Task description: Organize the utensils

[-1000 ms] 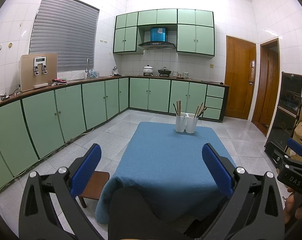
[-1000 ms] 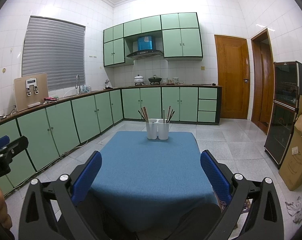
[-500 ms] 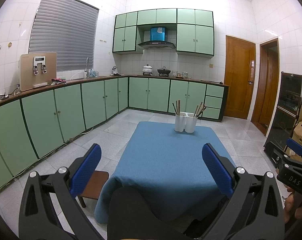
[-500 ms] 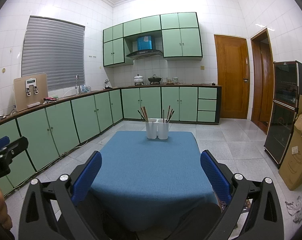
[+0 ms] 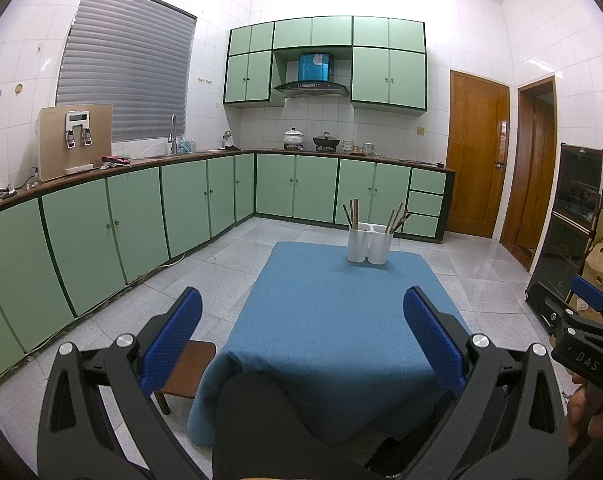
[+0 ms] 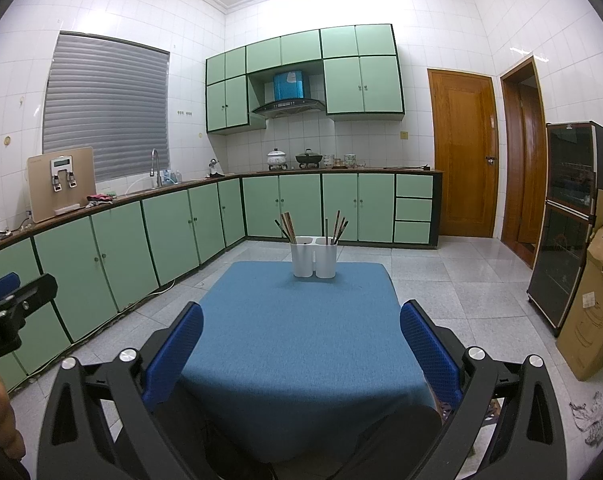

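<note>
A white two-compartment utensil holder (image 5: 369,243) stands at the far end of a table with a blue cloth (image 5: 333,320); it also shows in the right wrist view (image 6: 313,256). Several brown chopsticks (image 6: 287,225) stick up from both compartments. My left gripper (image 5: 301,332) is open and empty, held above the table's near edge. My right gripper (image 6: 301,340) is open and empty, also at the near edge, far from the holder. Each gripper shows at the edge of the other's view.
A brown wooden stool (image 5: 185,372) stands at the table's near left corner. Green cabinets (image 5: 141,216) line the left and back walls. A dark glass cabinet (image 6: 569,220) and a cardboard box (image 6: 593,304) stand on the right. Grey tile floor surrounds the table.
</note>
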Demonstrator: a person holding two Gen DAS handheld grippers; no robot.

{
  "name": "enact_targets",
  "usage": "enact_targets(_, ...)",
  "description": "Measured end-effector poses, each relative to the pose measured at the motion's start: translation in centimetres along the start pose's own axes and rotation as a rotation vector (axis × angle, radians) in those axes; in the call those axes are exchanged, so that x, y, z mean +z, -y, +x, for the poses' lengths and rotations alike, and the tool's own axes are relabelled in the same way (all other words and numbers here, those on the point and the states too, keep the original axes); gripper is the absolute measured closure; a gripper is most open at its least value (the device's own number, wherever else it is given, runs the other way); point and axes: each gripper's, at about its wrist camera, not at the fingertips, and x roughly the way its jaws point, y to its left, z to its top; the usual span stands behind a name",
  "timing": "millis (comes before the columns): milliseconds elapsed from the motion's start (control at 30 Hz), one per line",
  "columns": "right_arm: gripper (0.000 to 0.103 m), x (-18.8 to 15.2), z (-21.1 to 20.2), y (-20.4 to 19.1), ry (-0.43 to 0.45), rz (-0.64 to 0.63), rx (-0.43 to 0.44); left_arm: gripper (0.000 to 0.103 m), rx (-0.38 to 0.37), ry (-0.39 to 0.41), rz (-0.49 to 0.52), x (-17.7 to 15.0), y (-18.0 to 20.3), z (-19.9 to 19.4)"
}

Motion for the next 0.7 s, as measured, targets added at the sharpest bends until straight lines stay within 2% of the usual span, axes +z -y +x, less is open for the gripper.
enact_targets(700,0.006,-0.13,0.04,-0.09,-0.001,0.002,-0.002,0.005,-0.002,-0.002,0.001,-0.22,0.42,0.28)
